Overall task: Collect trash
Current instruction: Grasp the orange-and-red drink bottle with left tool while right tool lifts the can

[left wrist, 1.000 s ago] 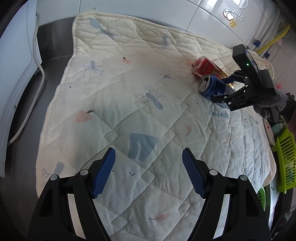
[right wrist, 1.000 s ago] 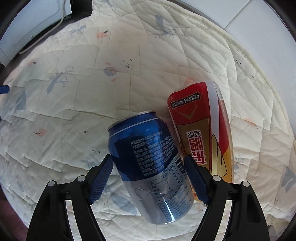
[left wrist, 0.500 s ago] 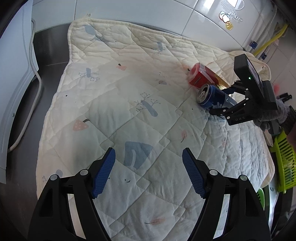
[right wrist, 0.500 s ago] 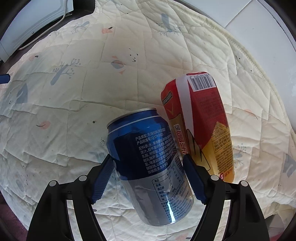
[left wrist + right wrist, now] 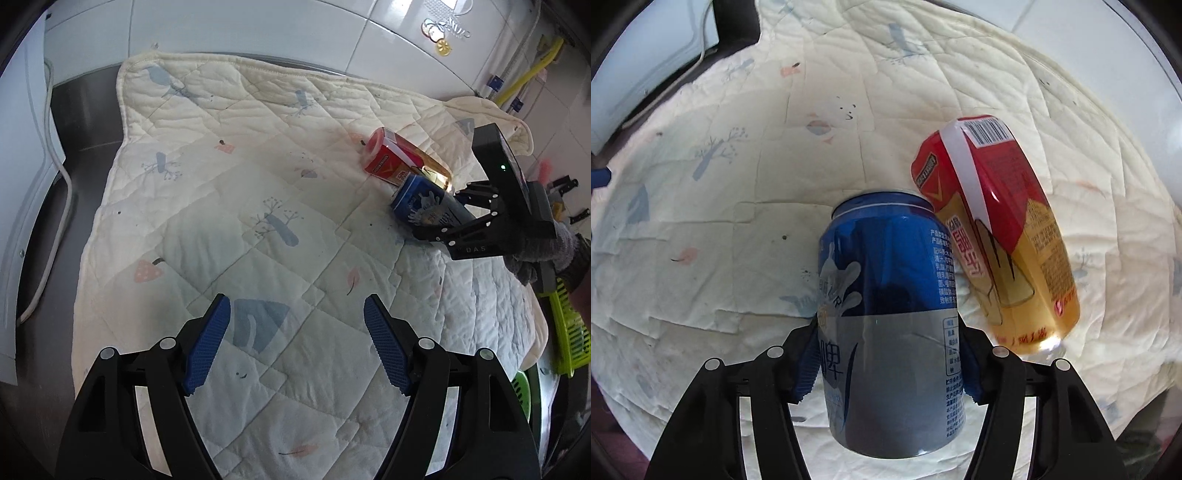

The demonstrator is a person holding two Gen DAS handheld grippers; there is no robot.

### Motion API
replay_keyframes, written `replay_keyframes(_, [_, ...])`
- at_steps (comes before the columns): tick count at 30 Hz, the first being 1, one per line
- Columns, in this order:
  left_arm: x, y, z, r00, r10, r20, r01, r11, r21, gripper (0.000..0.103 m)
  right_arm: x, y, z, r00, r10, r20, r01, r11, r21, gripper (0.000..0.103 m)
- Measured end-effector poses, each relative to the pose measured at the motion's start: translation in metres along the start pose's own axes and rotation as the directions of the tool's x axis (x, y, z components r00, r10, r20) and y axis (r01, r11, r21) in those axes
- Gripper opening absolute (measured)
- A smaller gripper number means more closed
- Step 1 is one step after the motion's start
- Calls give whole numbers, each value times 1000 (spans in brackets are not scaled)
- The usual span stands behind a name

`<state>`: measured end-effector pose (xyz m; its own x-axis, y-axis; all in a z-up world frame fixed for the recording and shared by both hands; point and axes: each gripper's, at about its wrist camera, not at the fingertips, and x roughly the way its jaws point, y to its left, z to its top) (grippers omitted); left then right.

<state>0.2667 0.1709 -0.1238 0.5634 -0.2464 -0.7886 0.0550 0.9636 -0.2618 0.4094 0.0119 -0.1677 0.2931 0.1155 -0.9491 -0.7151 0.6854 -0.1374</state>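
Right gripper (image 5: 886,354): blue pads pressed against both sides of a blue-and-silver aluminium drink can (image 5: 890,317), lying on a cream quilted blanket (image 5: 229,206). Red-and-gold drink carton (image 5: 993,236): touching the can's side. Left gripper (image 5: 295,343): jaws wide apart, holding nothing, above the blanket.

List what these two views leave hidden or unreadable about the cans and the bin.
- Blue can: its base sits behind the right gripper in the right wrist view, and the fingers cover its sides.
- Red can: underside pressed into the quilt; its far end is blurred by glare.
- Green basket: cut off by the left wrist view's edge, so its contents are unseen.
- Left gripper: holds nothing.
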Motion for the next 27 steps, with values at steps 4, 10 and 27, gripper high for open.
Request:
replay_keyframes(4, [6, -18, 19, 1000, -17, 7, 16, 995, 94, 74, -17, -5, -28, 999, 29, 24, -32, 993, 117, 59])
replay_keyframes(10, [28, -64, 62, 999, -52, 10, 45, 940, 338, 79, -56, -18, -75, 996, 63, 67, -78, 962, 261, 58])
replay_keyframes(27, [126, -194, 142, 997, -71, -14, 48, 504, 862, 95, -123, -8, -198, 982, 67, 176, -159, 794, 587, 59])
